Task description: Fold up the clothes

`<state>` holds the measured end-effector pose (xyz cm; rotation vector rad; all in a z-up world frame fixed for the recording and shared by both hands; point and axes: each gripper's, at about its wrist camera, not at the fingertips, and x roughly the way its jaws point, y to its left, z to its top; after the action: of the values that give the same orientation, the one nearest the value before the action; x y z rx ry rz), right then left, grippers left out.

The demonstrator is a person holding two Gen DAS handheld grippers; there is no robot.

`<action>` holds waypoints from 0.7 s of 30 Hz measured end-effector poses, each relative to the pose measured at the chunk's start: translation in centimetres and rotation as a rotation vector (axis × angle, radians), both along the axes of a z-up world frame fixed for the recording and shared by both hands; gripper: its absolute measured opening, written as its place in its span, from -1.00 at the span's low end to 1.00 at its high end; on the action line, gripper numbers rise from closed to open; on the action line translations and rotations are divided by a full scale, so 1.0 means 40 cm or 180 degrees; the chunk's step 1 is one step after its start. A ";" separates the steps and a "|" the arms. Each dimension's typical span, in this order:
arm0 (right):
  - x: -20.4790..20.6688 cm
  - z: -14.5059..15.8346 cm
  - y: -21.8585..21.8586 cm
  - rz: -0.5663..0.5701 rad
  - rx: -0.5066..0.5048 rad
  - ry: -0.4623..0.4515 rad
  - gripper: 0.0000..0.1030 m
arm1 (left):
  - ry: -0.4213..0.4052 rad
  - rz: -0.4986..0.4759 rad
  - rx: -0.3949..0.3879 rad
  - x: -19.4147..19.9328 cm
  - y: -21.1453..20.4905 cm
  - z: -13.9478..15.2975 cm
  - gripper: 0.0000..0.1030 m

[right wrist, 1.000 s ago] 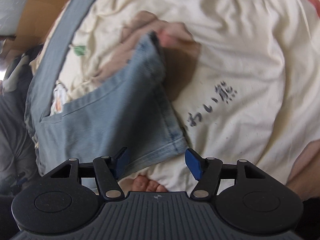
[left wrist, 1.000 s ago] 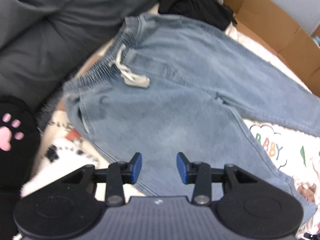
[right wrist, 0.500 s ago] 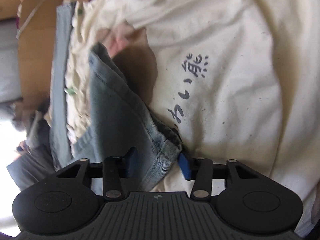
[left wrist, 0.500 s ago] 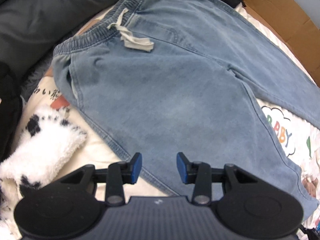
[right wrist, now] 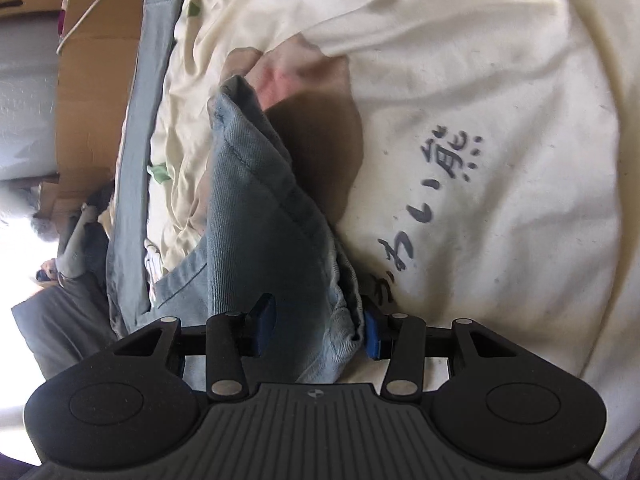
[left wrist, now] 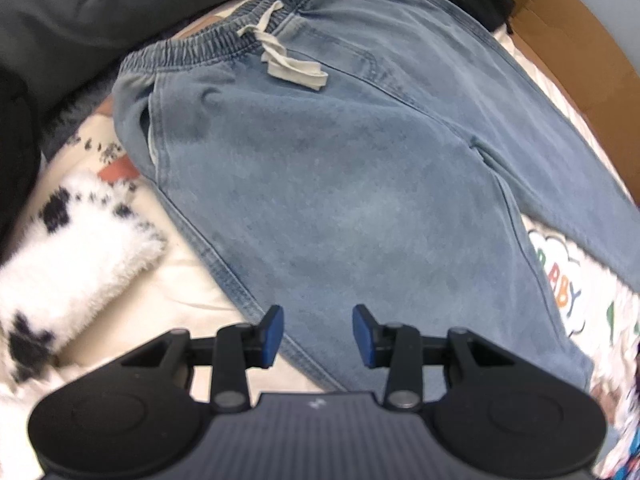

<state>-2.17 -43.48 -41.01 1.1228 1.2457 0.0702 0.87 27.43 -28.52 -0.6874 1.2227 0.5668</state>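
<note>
Right wrist view only, right tool (right wrist: 316,326) clamping jeans (right wrist: 276,240) hem

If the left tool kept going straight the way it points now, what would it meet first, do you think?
Most likely the jeans: the open left tool points at the near leg, just inside its side seam. How far above the denim it sits is unclear.

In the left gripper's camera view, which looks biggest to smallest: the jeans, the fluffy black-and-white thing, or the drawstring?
1. jeans, filling most of the view.
2. fluffy black-and-white thing, though it lies nearer the camera and runs off the edge.
3. drawstring, a small bow at the waistband.
</note>
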 end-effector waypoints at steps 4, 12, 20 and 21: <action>0.013 0.020 0.019 0.0168 -0.0143 0.0053 -0.81 | -0.0002 0.0069 -0.0076 -0.010 -0.010 -0.026 -0.22; -0.008 0.174 -0.004 0.0315 -0.0419 0.0094 -0.82 | 0.0073 0.0196 -0.0084 -0.029 -0.007 -0.028 -0.22; -0.084 0.281 -0.023 0.0616 -0.0663 0.0110 -0.82 | -0.0061 0.0381 -0.0148 -0.078 0.000 -0.005 -0.22; -0.094 0.285 -0.022 0.0635 -0.0676 0.0134 -0.82 | -0.0079 0.0423 -0.0154 -0.085 0.002 -0.004 -0.23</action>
<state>-5.92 -44.35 -29.61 0.8189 1.3664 0.0631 -2.54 27.51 -28.68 -0.8189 1.1765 0.6386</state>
